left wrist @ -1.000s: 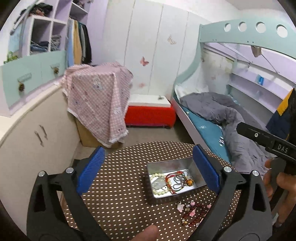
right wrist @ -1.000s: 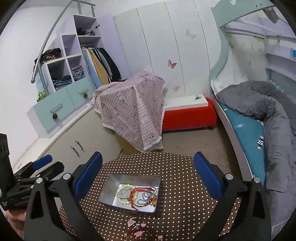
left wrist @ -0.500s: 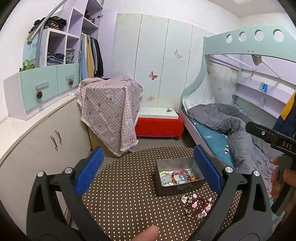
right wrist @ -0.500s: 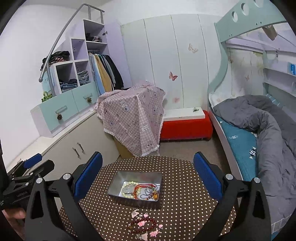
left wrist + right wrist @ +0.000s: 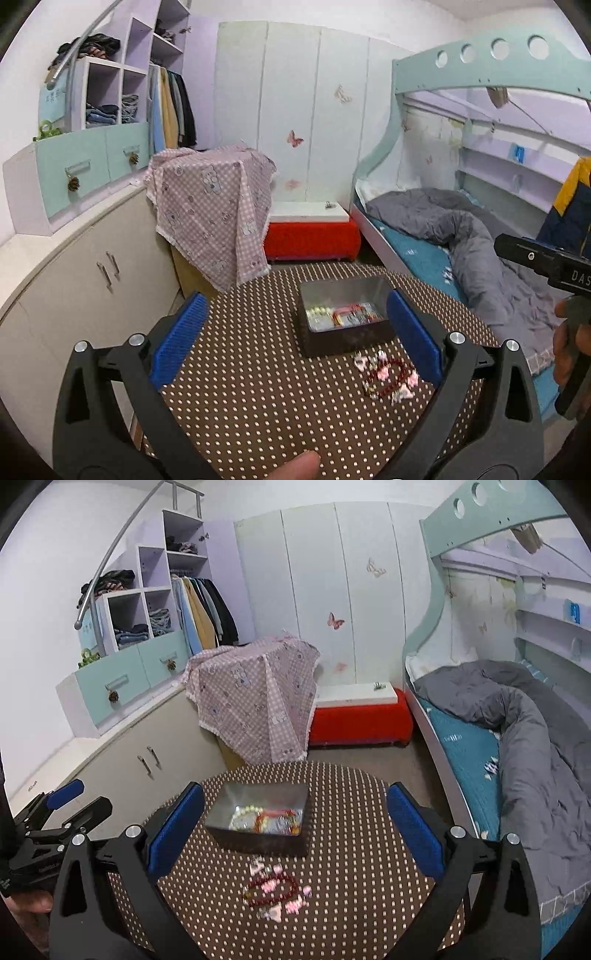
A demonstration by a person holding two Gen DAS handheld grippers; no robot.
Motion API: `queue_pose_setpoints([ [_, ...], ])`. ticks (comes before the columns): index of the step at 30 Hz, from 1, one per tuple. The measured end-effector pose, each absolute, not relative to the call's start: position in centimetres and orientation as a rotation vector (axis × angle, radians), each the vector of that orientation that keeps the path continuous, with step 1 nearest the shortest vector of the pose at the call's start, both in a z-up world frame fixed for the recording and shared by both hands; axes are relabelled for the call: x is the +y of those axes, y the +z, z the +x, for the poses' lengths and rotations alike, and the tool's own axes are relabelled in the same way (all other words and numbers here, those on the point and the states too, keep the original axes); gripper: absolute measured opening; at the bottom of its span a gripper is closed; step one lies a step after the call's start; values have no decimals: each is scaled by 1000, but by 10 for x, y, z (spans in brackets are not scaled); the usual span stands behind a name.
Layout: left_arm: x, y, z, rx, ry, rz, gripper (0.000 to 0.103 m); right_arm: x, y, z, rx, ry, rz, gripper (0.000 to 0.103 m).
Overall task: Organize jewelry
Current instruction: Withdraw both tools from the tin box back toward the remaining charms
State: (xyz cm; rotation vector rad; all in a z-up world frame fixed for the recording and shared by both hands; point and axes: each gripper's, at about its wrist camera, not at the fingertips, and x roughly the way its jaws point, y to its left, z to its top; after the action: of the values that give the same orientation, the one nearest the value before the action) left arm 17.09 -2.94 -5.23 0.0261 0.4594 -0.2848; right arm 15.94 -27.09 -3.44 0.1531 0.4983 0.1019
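A metal tin [image 5: 343, 291] [image 5: 258, 840] stands on the round brown polka-dot table [image 5: 258, 387] [image 5: 351, 867], holding a pale bead bracelet and red bead strings. A dark red bead bracelet with pink charms [image 5: 386, 376] [image 5: 275, 888] lies loose on the cloth just in front of the tin. My left gripper [image 5: 295, 332] is open above the table's near side, nothing between its blue pads. My right gripper [image 5: 293, 819] is open too, raised over the tin and the loose bracelet. Each gripper shows at the edge of the other's view.
A cream cabinet [image 5: 85, 280] runs along the left. A box draped in pink checked cloth [image 5: 258, 698] and a red bench [image 5: 362, 716] stand beyond the table. A bed with a grey duvet [image 5: 535, 738] lies to the right. A hand [image 5: 565, 354] holds the right gripper's handle.
Both grippers have pulled back and up, so the tin and loose bracelet look smaller and lower. Nothing on the table has moved; both grippers stayed open.
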Motion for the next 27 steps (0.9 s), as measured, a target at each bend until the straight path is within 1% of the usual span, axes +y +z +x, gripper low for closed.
queue_pose_setpoints([
  [7,-46,-88,177,552,-335,45,95,-272,-67,152,580,90,151,95],
  [15,-76,-142,198,695,-377,97,95,-274,-107,149,682,73,167,95],
  [23,-106,-183,218,793,-432,188,95,-278,-132,150,746,64,182,95],
  [25,-109,-189,223,807,-435,200,91,-278,-137,151,762,62,187,95],
  [27,-113,-198,230,846,-447,209,80,-279,-143,151,776,64,190,95],
])
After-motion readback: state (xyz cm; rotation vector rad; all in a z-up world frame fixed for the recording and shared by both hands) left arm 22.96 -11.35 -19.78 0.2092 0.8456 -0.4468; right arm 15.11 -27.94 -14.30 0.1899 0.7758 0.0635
